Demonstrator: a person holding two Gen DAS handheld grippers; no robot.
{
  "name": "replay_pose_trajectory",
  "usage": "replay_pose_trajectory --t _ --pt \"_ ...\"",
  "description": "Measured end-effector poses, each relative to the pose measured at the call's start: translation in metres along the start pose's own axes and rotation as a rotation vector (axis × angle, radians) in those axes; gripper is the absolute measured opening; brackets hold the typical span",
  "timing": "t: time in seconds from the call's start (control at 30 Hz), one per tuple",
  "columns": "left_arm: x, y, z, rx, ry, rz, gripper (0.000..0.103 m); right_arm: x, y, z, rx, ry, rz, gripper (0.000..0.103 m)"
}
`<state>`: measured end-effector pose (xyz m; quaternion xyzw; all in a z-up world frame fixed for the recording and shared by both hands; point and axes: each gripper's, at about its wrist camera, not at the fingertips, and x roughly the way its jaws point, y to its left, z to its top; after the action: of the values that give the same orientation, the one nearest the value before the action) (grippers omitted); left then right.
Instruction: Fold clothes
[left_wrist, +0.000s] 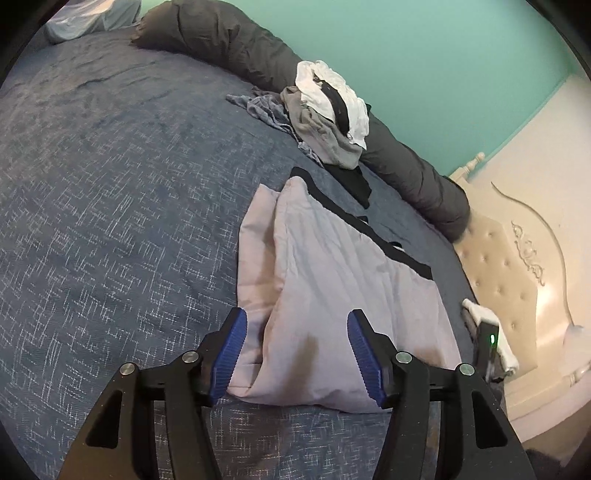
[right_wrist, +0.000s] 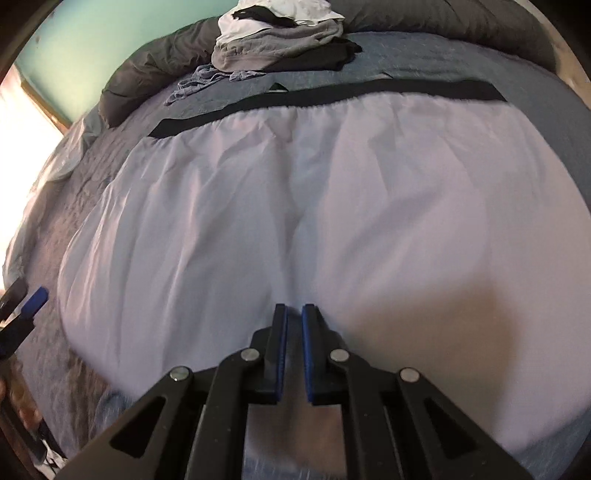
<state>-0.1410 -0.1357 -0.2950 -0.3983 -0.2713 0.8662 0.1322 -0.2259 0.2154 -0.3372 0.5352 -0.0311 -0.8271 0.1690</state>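
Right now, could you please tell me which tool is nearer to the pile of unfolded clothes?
Neither clearly. The left tool is open at one end of the lilac shorts; the right tool is shut at their hem. The pile lies beyond the waistband from both.

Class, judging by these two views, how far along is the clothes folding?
Done: nothing looks fully folded. In hand: the lilac garment lies spread on the bed; the left gripper is open at its edge, the right gripper shut. Left: the clothes pile.

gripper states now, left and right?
Left gripper: open, jaws either side of the pale lilac garment with black waistband, pads not pressing.
Right gripper: shut; whether it pinches fabric cannot be told.
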Motion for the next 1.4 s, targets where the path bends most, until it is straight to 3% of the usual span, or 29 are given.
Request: replay_pose_trajectory --t 0.23,0.4,0.73,1.0,1.17,1.4 --pt "0.000 0.001 0.000 -0.010 -0.005 -0.019 0.062 0.026 0.002 0.065 0.017 0.043 -0.052 0.006" --pt "0.001 0.006 0.001 -0.025 -0.004 -0.025 0.063 0.041 0.004 0.097 0.001 0.048 -0.097 0.006" --pt "0.003 0.014 0.001 -0.024 0.010 -0.019 0.064 0.070 -0.003 0.151 0.038 0.025 -0.107 0.006" --pt "0.010 0.020 -0.001 -0.028 0.033 -0.012 0.064 0.072 -0.009 0.163 0.048 0.008 -0.085 0.006" --pt "0.015 0.020 -0.004 -0.029 0.048 -0.016 0.064 0.034 -0.012 0.158 0.040 -0.096 0.013 0.006" --pt "0.014 0.030 -0.011 -0.086 0.070 -0.028 0.064 -0.036 -0.027 0.098 0.027 -0.173 0.155 0.006"
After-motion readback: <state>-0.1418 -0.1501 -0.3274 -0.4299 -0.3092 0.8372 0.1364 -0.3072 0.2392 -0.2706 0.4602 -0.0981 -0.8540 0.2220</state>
